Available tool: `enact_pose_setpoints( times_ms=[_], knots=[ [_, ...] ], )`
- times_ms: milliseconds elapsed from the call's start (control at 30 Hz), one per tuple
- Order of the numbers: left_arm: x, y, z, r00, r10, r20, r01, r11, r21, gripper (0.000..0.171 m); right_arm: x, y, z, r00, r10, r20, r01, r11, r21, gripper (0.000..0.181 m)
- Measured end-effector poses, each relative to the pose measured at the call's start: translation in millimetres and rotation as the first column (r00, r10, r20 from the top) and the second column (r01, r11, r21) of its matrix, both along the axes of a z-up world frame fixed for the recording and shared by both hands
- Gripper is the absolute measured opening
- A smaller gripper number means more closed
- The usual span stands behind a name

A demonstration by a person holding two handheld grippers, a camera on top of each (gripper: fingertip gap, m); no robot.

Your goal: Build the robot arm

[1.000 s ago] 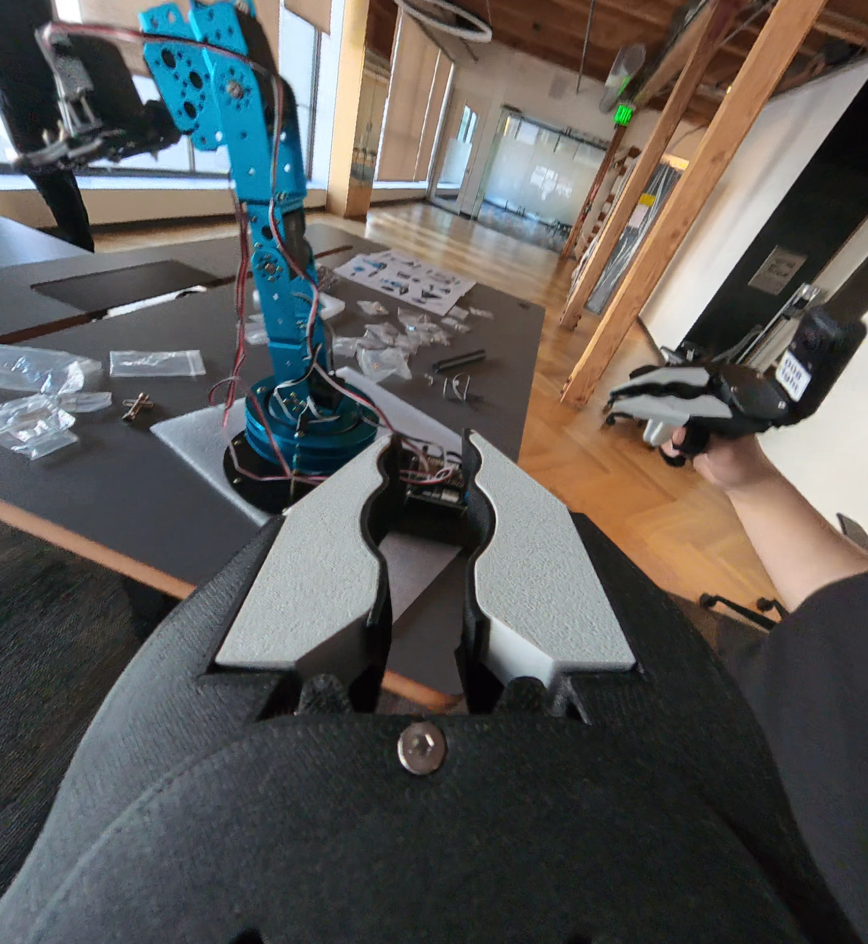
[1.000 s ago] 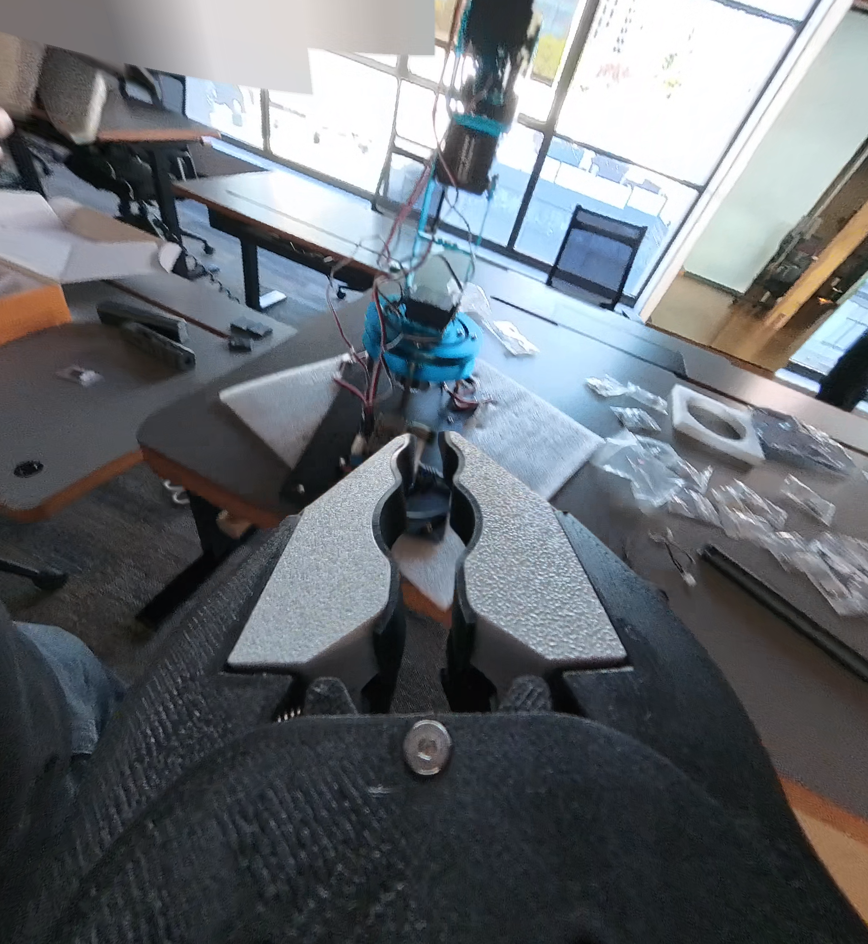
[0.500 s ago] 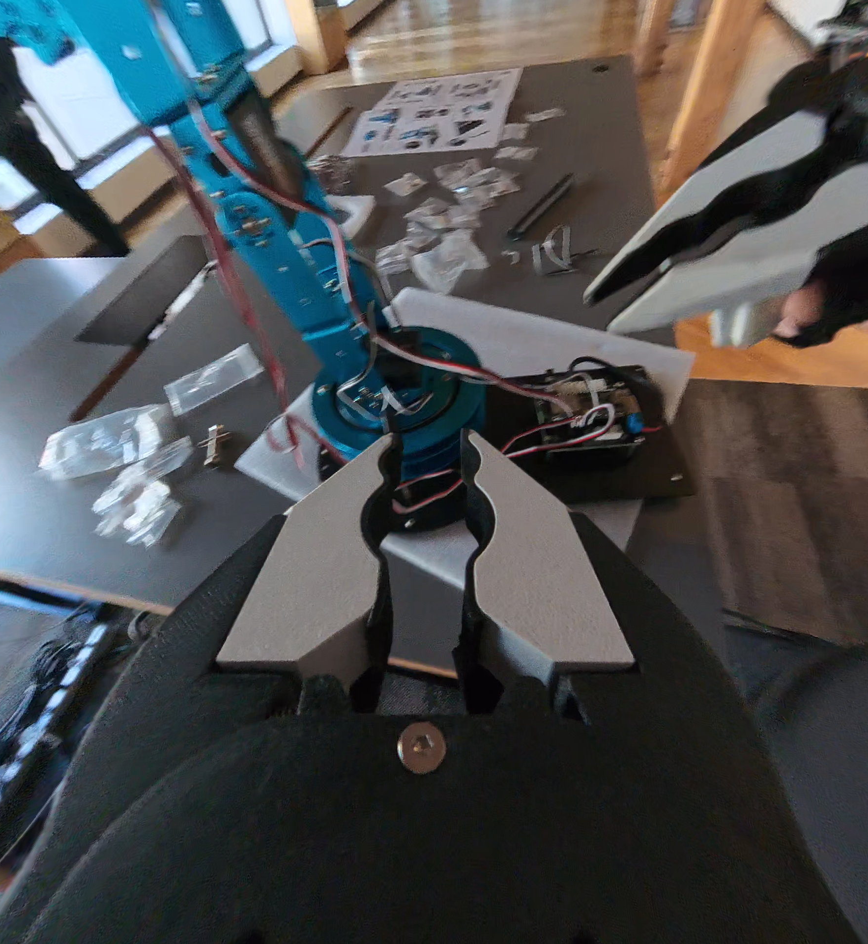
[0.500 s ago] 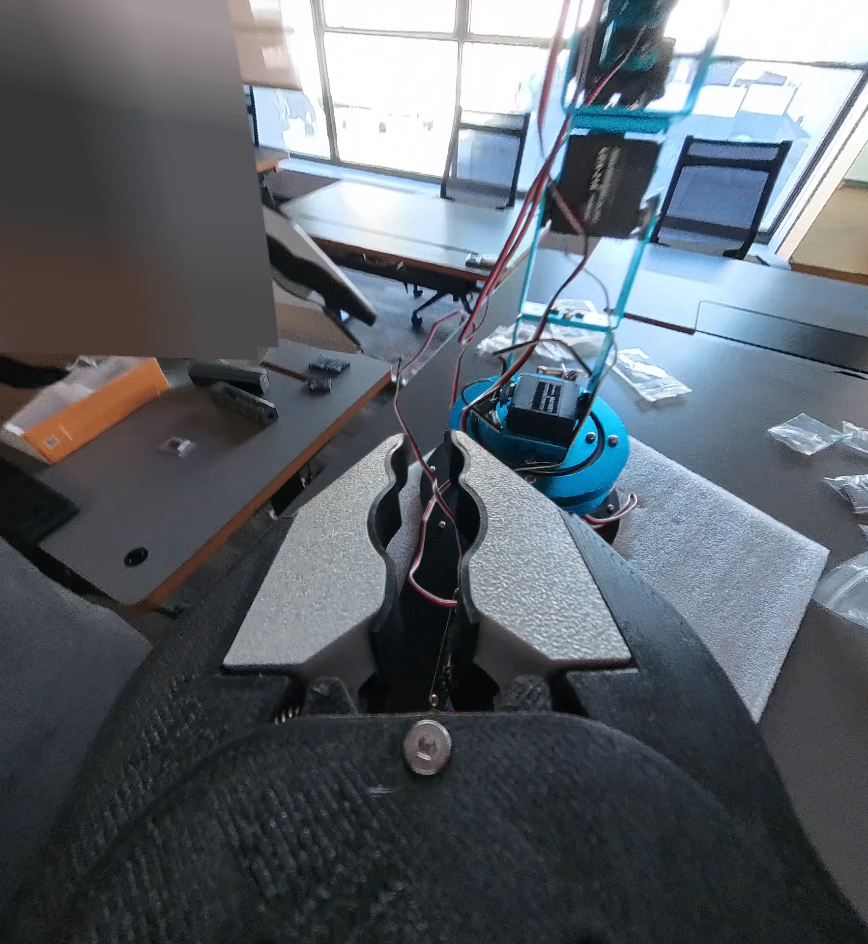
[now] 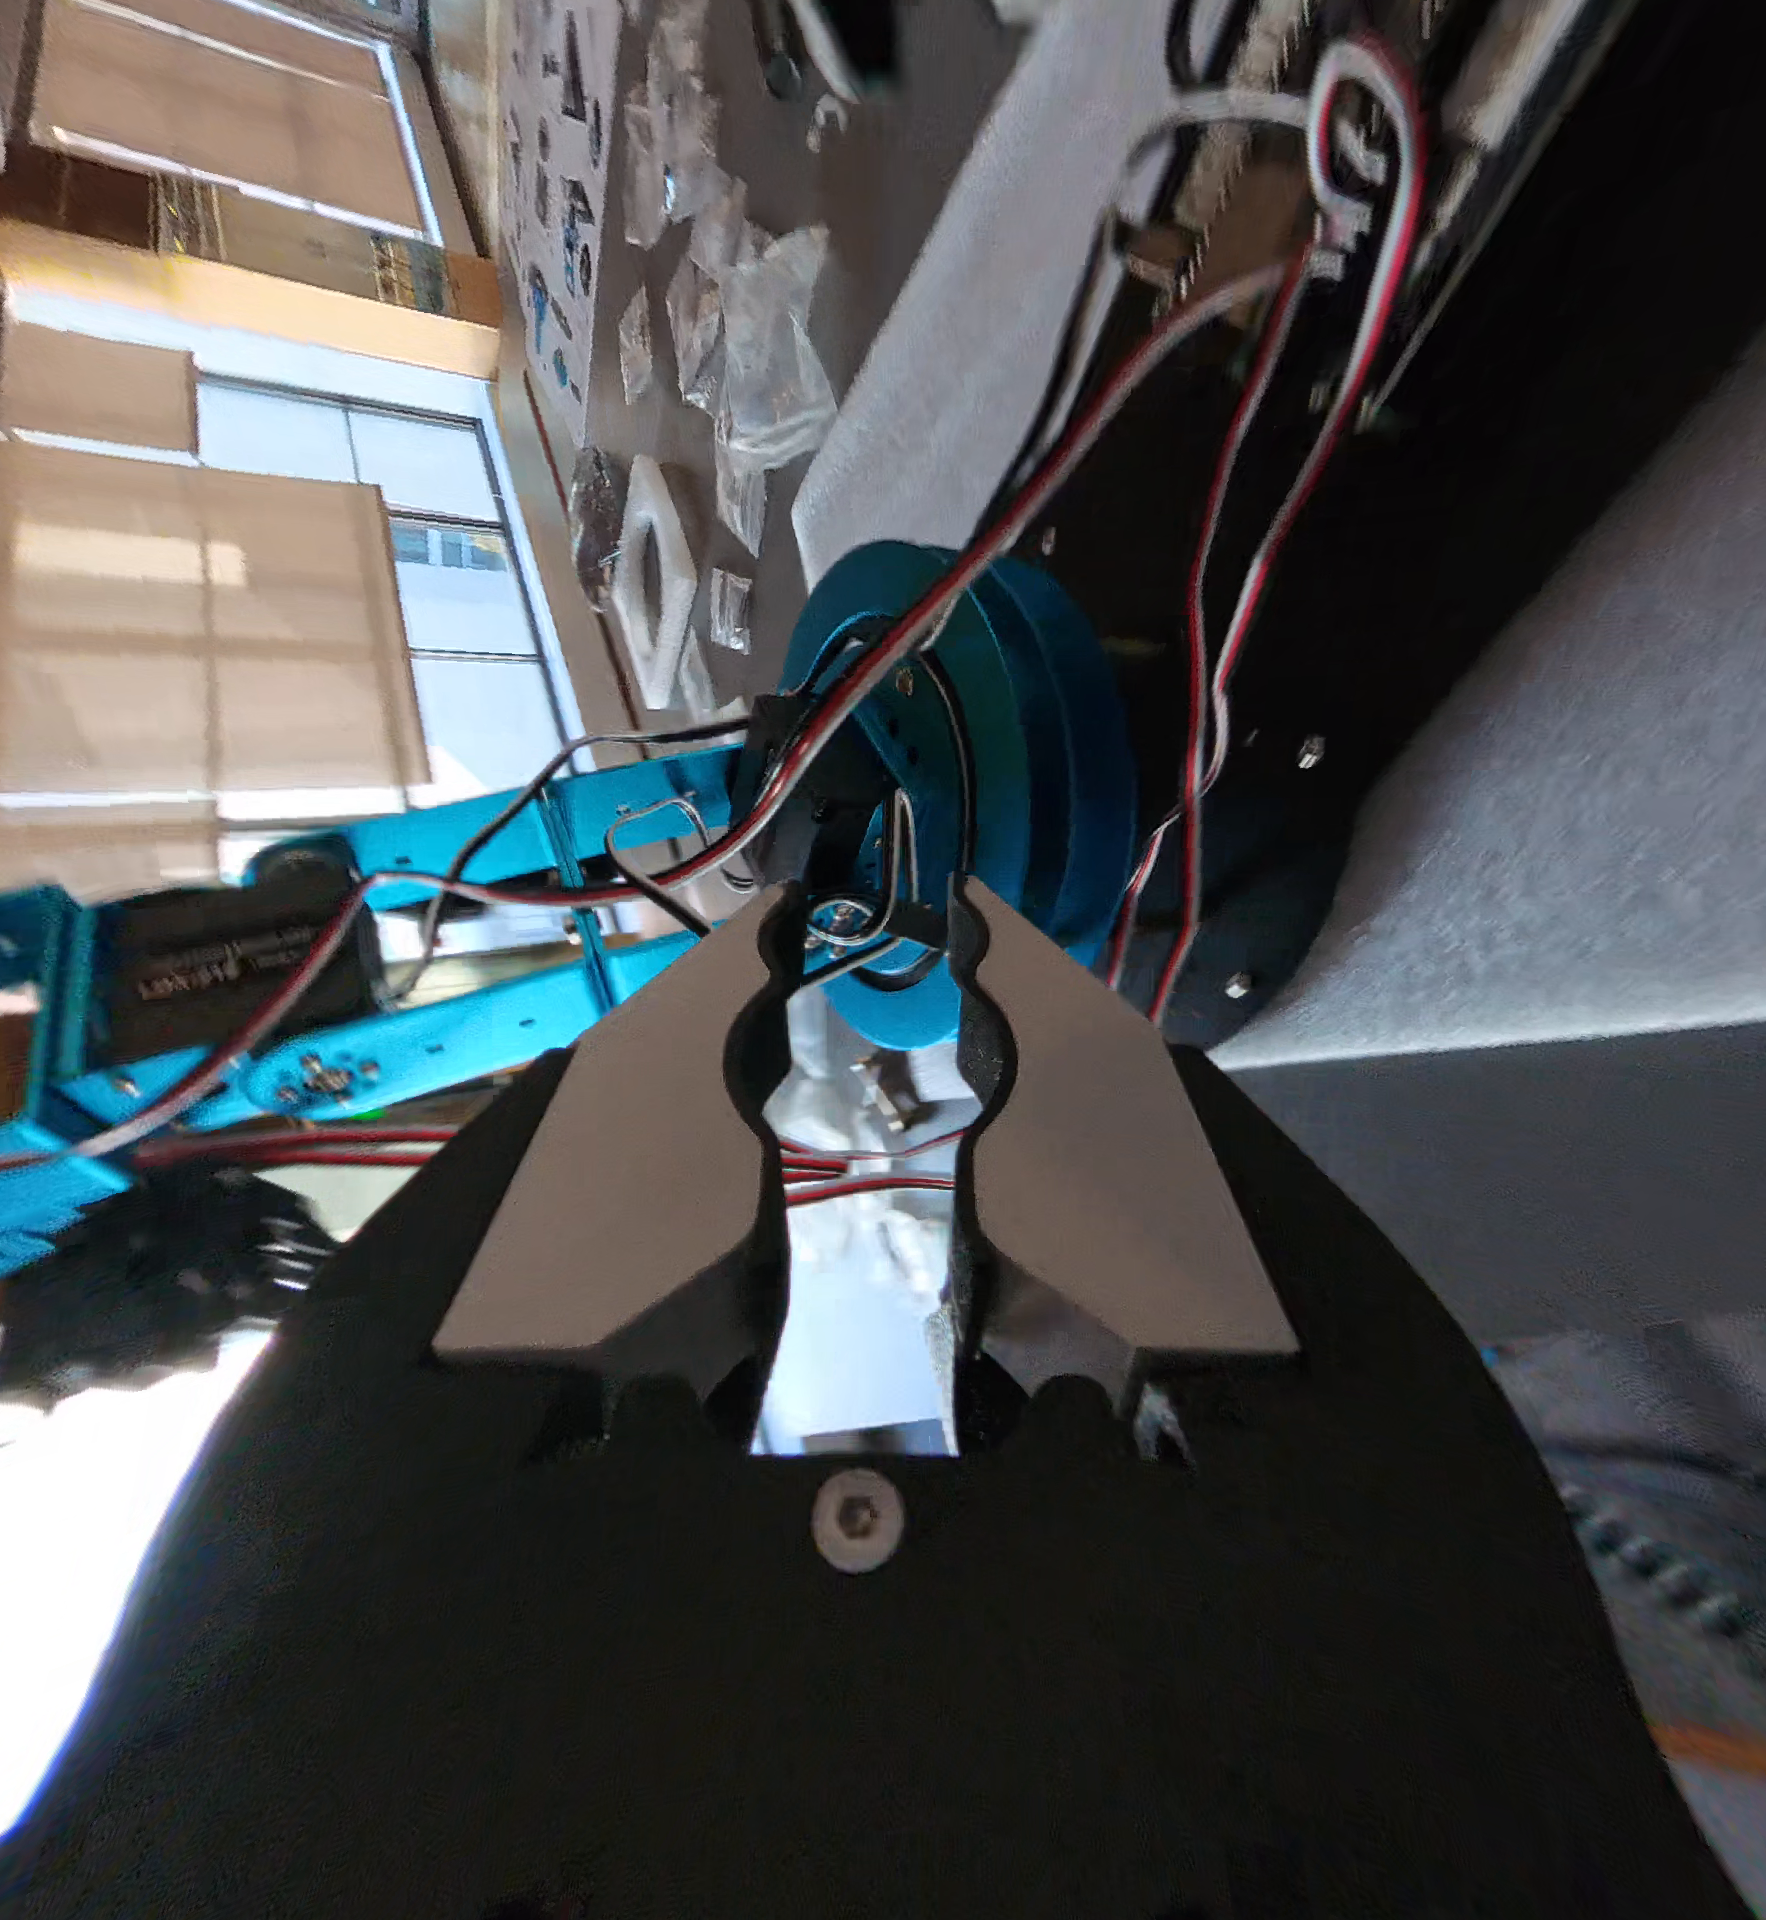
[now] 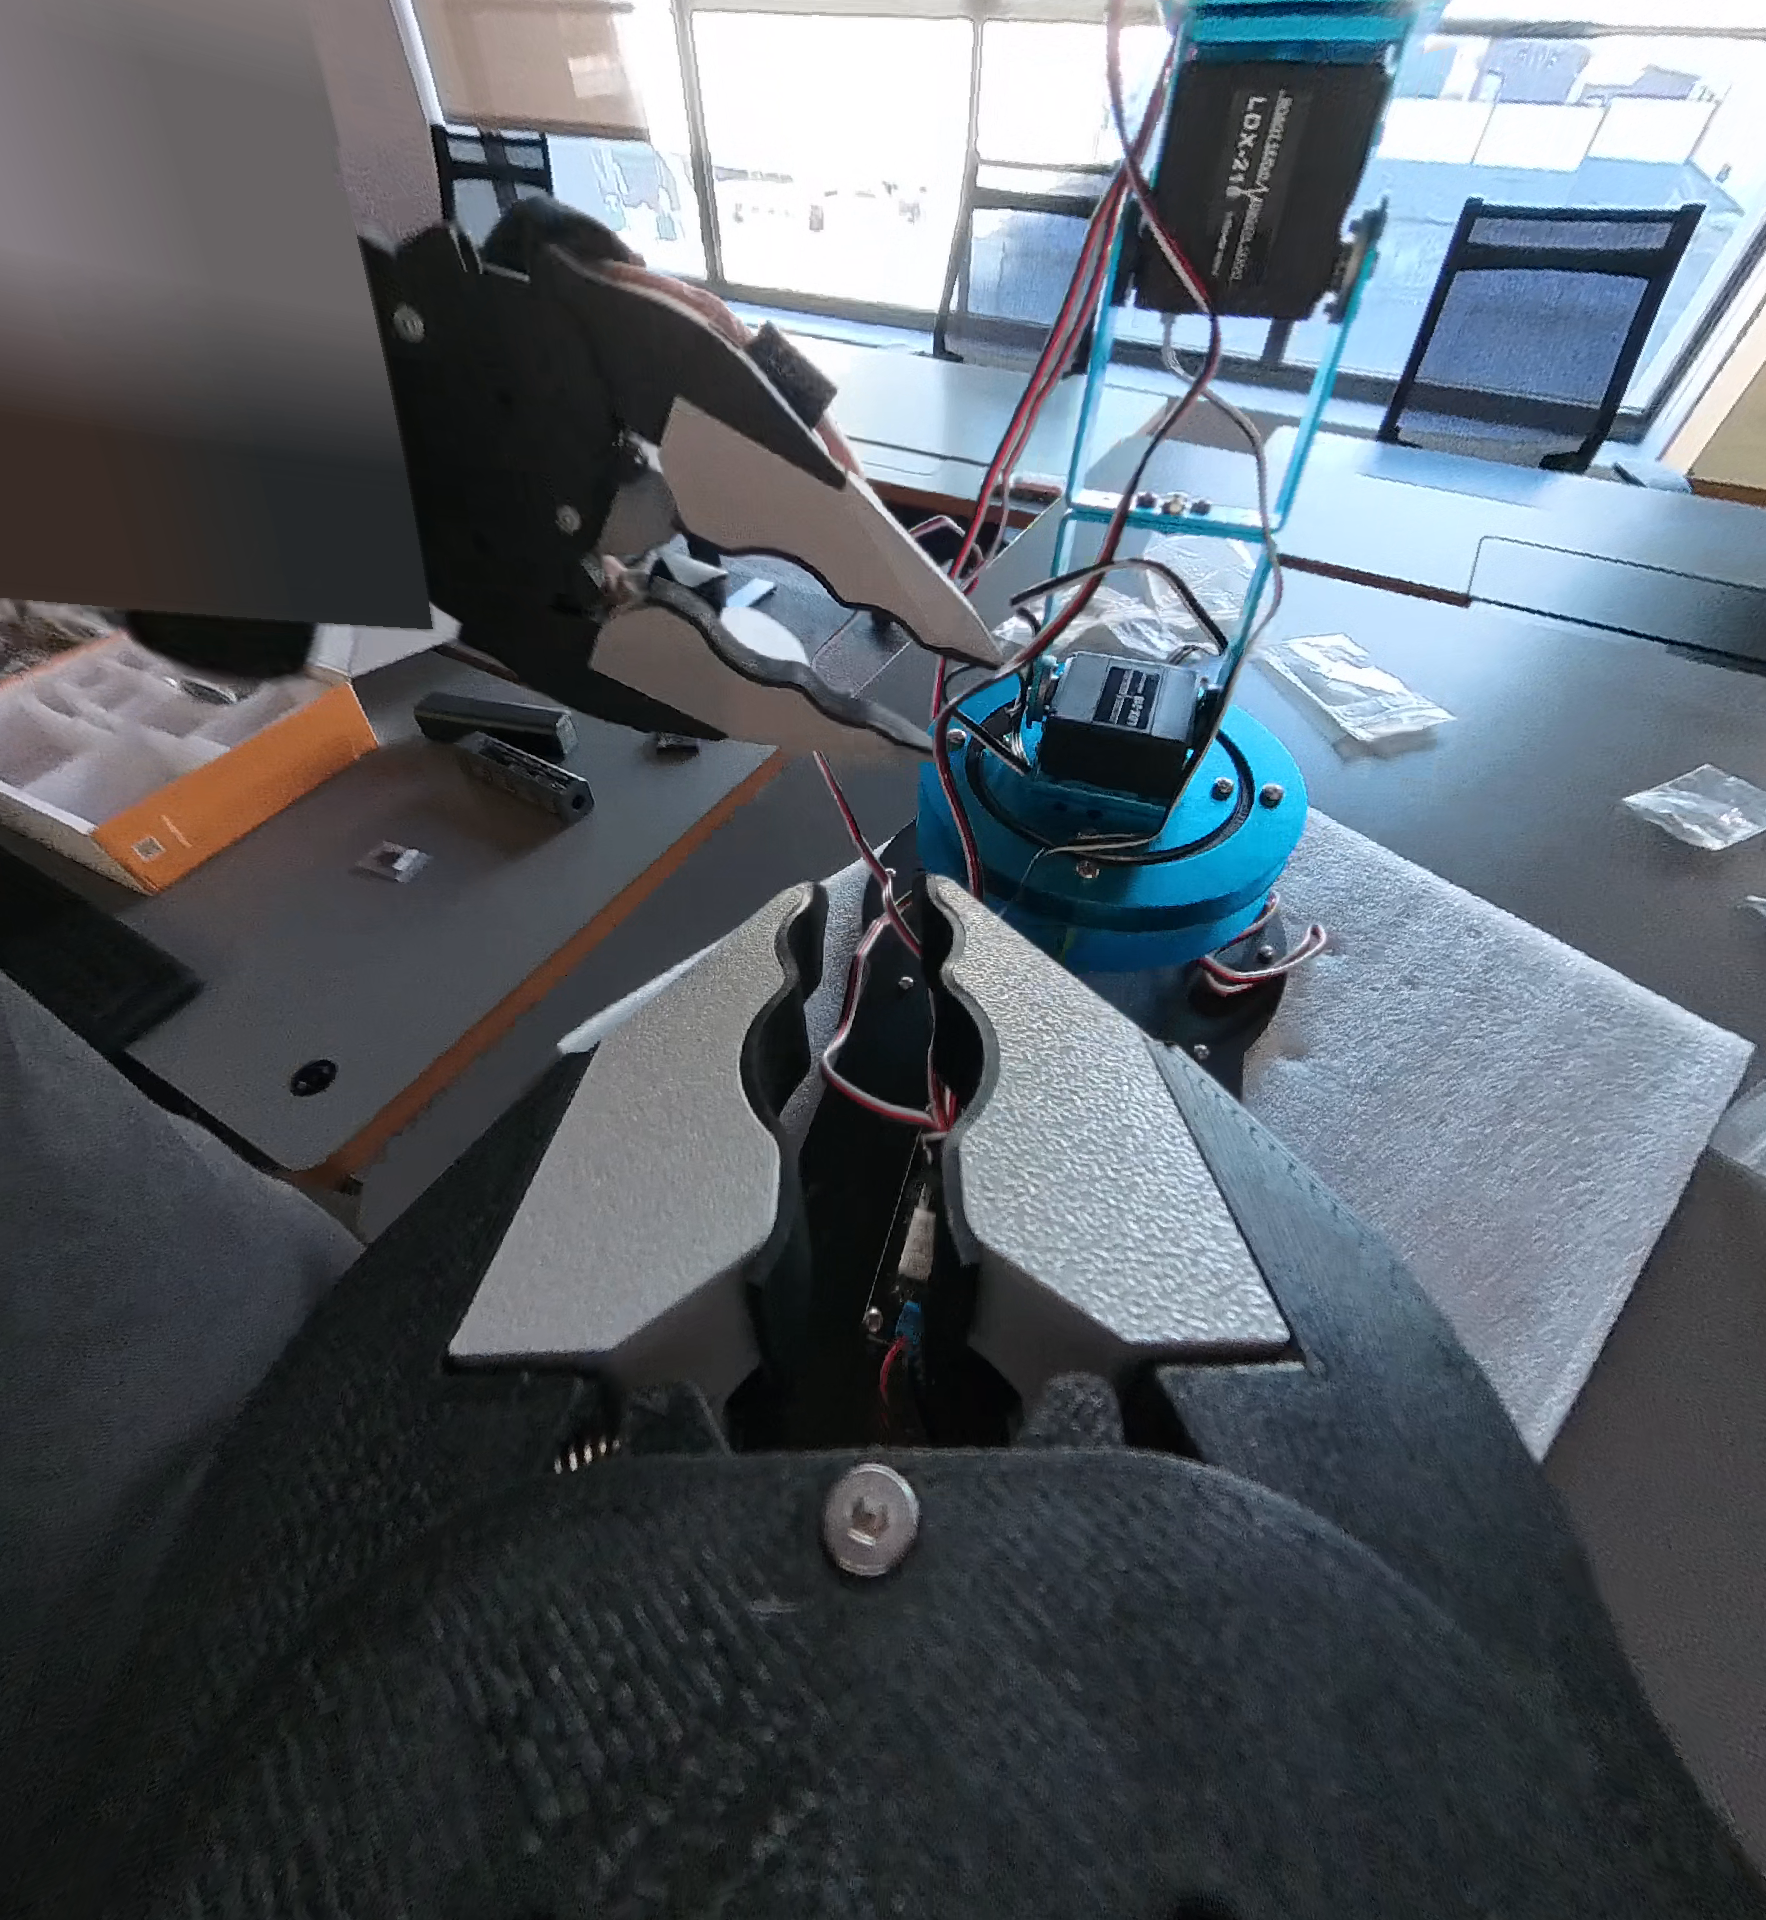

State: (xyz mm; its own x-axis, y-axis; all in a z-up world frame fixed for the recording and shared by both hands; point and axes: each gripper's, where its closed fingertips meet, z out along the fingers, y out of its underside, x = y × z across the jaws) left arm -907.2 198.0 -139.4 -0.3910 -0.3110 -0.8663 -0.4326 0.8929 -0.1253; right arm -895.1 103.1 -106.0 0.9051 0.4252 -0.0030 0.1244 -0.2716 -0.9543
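A blue robot arm stands on a round blue base (image 6: pixel 1107 831) that sits on a black plate (image 6: pixel 863 1143) carrying a circuit board. Red, white and black wires (image 6: pixel 858 1039) run from the arm to the board. My left gripper (image 5: pixel 871 904) is open and turned on its side, its tips right at the top of the base (image 5: pixel 962 779) among the wires (image 5: pixel 962 592). It also shows in the right wrist view (image 6: pixel 962 701), jaws apart beside a black servo (image 6: pixel 1118 717). My right gripper (image 6: pixel 874 904) is open low over the plate, with wires showing in its gap.
The plate lies on a white foam sheet (image 6: pixel 1430 1091) on a dark table (image 6: pixel 1585 707). Several small plastic bags (image 6: pixel 1689 805) lie to the right. An orange-sided box (image 6: pixel 131 769) and black bars (image 6: pixel 505 727) sit on a lower table to the left. A second servo (image 6: pixel 1253 197) hangs high in the arm. My left gripper is the nearer one to the black servo (image 6: pixel 1118 717): about 4 cm, against 10 cm.
My left gripper has rolled onto its side and closed in on the blue base. My right gripper has moved forward and lower over the black plate.
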Motion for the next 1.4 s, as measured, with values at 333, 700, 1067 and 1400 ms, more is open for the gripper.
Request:
enact_pose_setpoints(
  times_ms=[333, 700, 1067, 1400],
  knots=[
    [-7.4, -0.3, -6.9, 0.997, -0.001, -0.077, 0.006, 0.998, 0.066, 0.000, 22.2, -9.6, 1.3, 0.990, -0.019, -0.137, 0.023, 0.999, 0.023, 0.014],
    [-37.0, -66.9, 72.7, 0.970, 0.008, 0.242, 0.129, 0.829, -0.544, 0.000, -16.3, -5.6, 0.5, 0.987, 0.093, -0.130, -0.094, 0.996, 0.001, 0.018],
    [-23.5, -92.3, 80.5, 0.991, 0.088, 0.099, 0.082, 0.175, -0.981, 0.000, -18.5, -4.3, 45.1, 0.961, 0.113, -0.254, -0.088, 0.990, 0.108, 0.020],
    [-11.9, -105.8, 73.1, 0.980, 0.199, -0.022, 0.028, -0.248, -0.968, 0.000, -35.0, -24.3, 21.4, 0.834, 0.210, -0.511, -0.320, 0.937, -0.138, 0.021]
  ],
)
